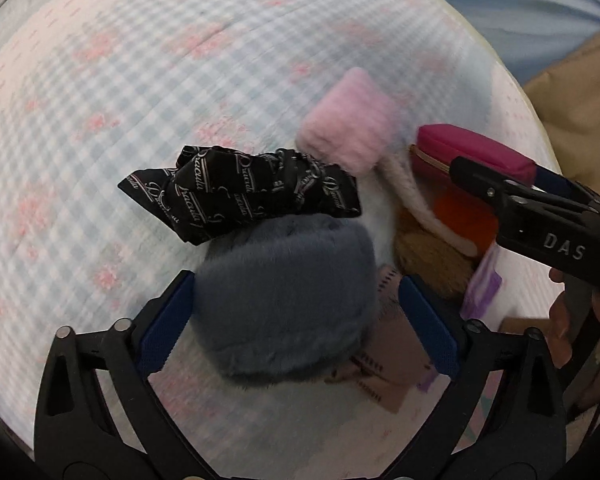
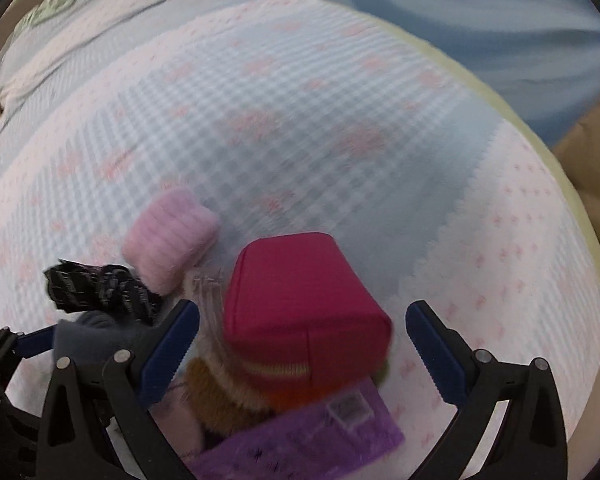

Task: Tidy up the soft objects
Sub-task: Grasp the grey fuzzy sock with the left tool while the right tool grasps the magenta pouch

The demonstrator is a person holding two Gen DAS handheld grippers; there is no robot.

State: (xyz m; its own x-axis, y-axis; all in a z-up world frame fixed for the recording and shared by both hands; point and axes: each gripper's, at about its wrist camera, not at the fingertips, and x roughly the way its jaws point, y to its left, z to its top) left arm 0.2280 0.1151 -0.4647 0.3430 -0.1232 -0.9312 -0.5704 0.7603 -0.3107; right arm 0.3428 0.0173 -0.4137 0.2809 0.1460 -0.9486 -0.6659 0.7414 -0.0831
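A pile of soft things lies on a checked bedspread [image 1: 140,80]. A grey-blue furry pouch [image 1: 284,300] sits between the open fingers of my left gripper [image 1: 296,304], with gaps on both sides. Behind it lie a black printed scarf [image 1: 240,196] and a pink fluffy pouch [image 1: 348,124]. My right gripper [image 2: 302,340] is open around a magenta zip pouch [image 2: 300,304], not touching it. The right gripper also shows in the left wrist view [image 1: 500,184] beside the magenta pouch [image 1: 472,148].
A brown furry item [image 2: 220,396], an orange patch and a purple packet [image 2: 312,436] lie under the magenta pouch. A beige patterned cloth [image 1: 384,376] lies under the grey pouch. The bed edge [image 2: 560,200] runs along the right, with blue fabric beyond it.
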